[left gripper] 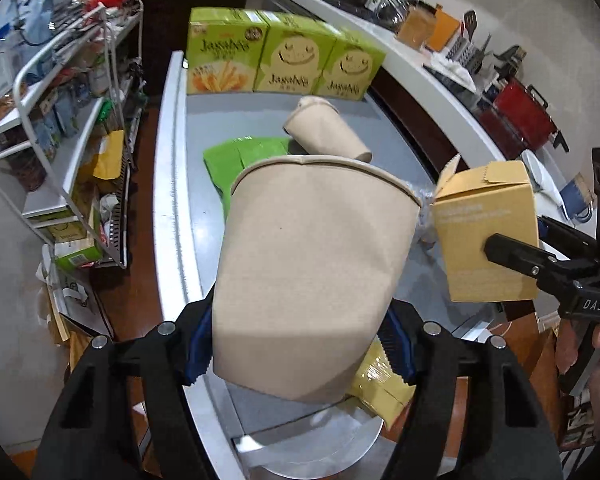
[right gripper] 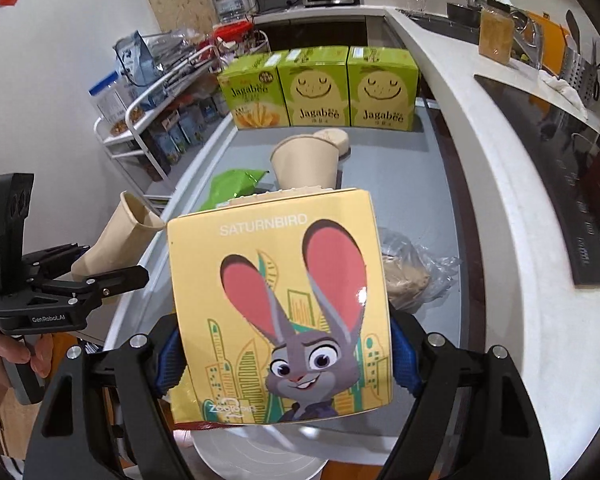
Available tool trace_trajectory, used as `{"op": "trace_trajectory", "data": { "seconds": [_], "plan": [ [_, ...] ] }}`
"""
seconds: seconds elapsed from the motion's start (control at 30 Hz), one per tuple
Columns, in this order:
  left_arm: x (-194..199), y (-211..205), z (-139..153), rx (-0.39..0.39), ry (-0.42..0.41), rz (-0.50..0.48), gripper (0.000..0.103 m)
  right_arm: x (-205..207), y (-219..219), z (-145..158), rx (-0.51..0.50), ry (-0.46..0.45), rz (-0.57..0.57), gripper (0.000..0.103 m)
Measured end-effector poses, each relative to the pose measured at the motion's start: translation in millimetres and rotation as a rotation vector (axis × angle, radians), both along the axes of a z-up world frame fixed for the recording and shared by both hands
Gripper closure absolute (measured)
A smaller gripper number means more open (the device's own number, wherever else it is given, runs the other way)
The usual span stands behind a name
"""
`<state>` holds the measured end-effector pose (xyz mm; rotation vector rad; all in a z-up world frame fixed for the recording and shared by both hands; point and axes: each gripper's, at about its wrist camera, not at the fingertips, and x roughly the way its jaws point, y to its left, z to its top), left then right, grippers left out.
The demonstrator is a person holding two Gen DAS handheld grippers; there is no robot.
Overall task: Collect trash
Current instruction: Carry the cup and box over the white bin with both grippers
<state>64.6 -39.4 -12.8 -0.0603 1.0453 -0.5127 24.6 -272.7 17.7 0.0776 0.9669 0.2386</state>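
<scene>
Left gripper [left gripper: 300, 344] fingers clamp the cup [left gripper: 316, 264], right gripper [right gripper: 284, 360] fingers clamp the box [right gripper: 280, 312], both above the surface [left gripper: 260, 120]. Cup's squashed; squeeze harder and it slips toward 6 o'clock.

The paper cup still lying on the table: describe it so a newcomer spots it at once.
Find the row of three green snack boxes at the far end of the grey table. Just in front lies a tan paper cup. Unlike the similar cup in the left gripper, it lies untouched, tipped on its side.
</scene>
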Motion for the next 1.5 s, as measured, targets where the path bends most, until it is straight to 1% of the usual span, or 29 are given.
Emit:
{"op": "trace_trajectory", "data": {
  "seconds": [0.07, 0.17, 0.27, 0.37, 0.5, 0.6, 0.73, 0.8, 0.93, 1.03, 1.1, 1.23, 1.37, 1.43, 1.5],
  "plan": [
    [-5.2, 3.6, 5.8, -0.003, -0.006, 0.009, 0.034, -6.6, -0.3, 5.8, 0.016, -0.006, 0.002, 0.025],
    [-21.5, 8.2, 14.5, 0.001, -0.027, 0.011, 0.034, -24.8, -0.8, 14.5, 0.072, -0.004, 0.017, 0.025],
    [-40.2, 11.2, 21.1, 0.006, -0.045, -0.003, 0.034, -40.8, 0.6, 19.9, 0.120, 0.004, 0.042, 0.025],
    [-59.6, 14.0, 25.3, 0.005, -0.051, -0.023, 0.034, -60.9, 2.3, 22.4, 0.144, 0.020, 0.064, 0.025],
    [-85.0, 14.9, 25.3, 0.017, -0.048, -0.055, 0.034, -89.1, 7.0, 20.3, 0.153, 0.050, 0.102, 0.025],
    [-104.0, 14.2, 22.7, 0.023, -0.041, -0.085, 0.034, -108.4, 7.9, 16.3, 0.179, 0.079, 0.126, 0.025],
    [-130.1, 12.3, 13.0, 0.043, -0.011, -0.133, 0.034, -132.4, 8.2, 9.2, 0.197, 0.122, 0.139, 0.025],
    [-140.3, 11.4, 7.4, 0.055, 0.004, -0.157, 0.034, -143.2, 9.3, 1.3, 0.202, 0.158, 0.145, 0.025],
    [-161.1, 6.3, -14.8, 0.104, 0.051, -0.204, 0.034, -159.6, 13.6, -20.2, 0.168, 0.231, 0.156, 0.025],
    [-168.4, 2.0, -35.1, 0.117, 0.100, -0.225, 0.034, -164.0, 16.8, -45.7, 0.146, 0.291, 0.151, 0.025],
    [-171.6, -1.9, -46.0, 0.130, 0.116, -0.241, 0.034, -164.2, 18.7, -64.5, 0.141, 0.326, 0.144, 0.025],
    [-172.0, -10.9, -74.7, 0.169, 0.148, -0.261, 0.034, -156.2, 25.4, -99.5, 0.119, 0.373, 0.120, 0.025],
    [-168.5, -15.8, -96.6, 0.205, 0.152, -0.260, 0.034, -144.7, 32.7, -129.2, 0.083, 0.400, 0.082, 0.025],
    [-166.9, -16.7, -107.5, 0.216, 0.158, -0.253, 0.034, -136.9, 34.7, -143.7, 0.060, 0.416, 0.045, 0.025],
    [-166.5, -16.9, -116.8, 0.236, 0.165, -0.250, 0.034, -130.7, 34.8, -157.3, 0.058, 0.429, 0.007, 0.025]
  ]
}}
